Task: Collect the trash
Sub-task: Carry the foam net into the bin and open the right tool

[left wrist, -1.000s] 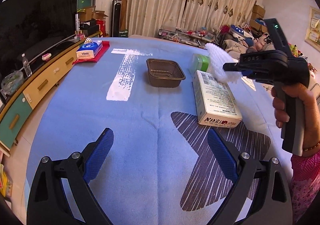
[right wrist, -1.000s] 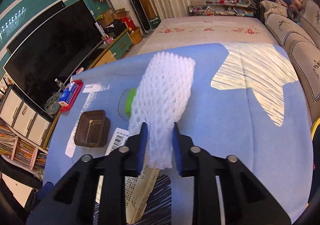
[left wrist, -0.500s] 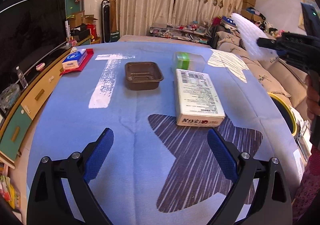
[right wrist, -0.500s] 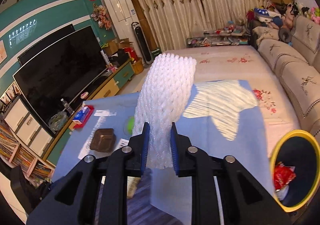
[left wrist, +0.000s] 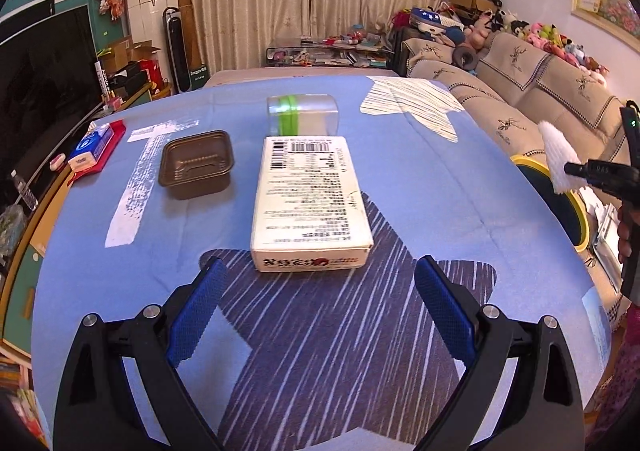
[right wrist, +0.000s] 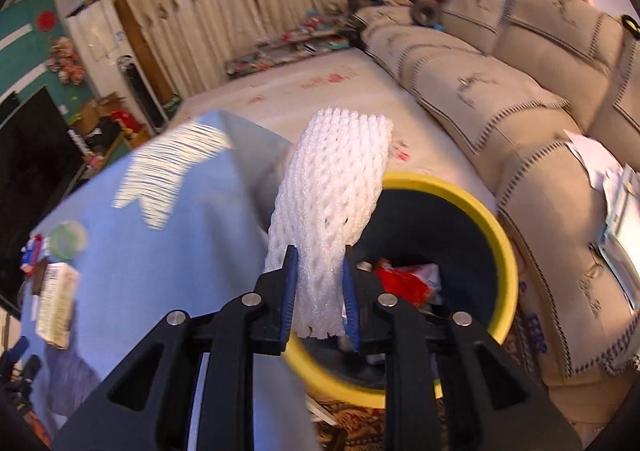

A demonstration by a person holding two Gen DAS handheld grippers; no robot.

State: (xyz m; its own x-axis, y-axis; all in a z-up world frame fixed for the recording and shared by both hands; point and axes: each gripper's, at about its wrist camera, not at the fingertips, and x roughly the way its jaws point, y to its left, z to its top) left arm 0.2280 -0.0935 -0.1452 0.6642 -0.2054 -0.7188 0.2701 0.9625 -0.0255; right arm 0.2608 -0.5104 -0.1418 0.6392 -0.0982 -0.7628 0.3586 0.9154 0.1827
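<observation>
My right gripper (right wrist: 318,271) is shut on a white foam net sleeve (right wrist: 336,179) and holds it over the yellow-rimmed trash bin (right wrist: 500,251), which has red wrappers inside. From the left wrist view the sleeve (left wrist: 558,155) and the bin (left wrist: 532,167) show off the table's right edge. My left gripper (left wrist: 318,299) is open and empty above the blue tablecloth. Just ahead of it lies a cream cardboard box (left wrist: 310,203). Beyond are a brown plastic tray (left wrist: 196,163) and a clear container with a green band (left wrist: 302,115).
A tissue pack on a red tray (left wrist: 94,147) sits at the table's left edge. A beige sofa (right wrist: 520,99) stands right behind the bin. A TV cabinet runs along the left.
My right gripper has carried the foam sleeve from over the table out to the right, above the bin. My left gripper has come closer to the cardboard box.
</observation>
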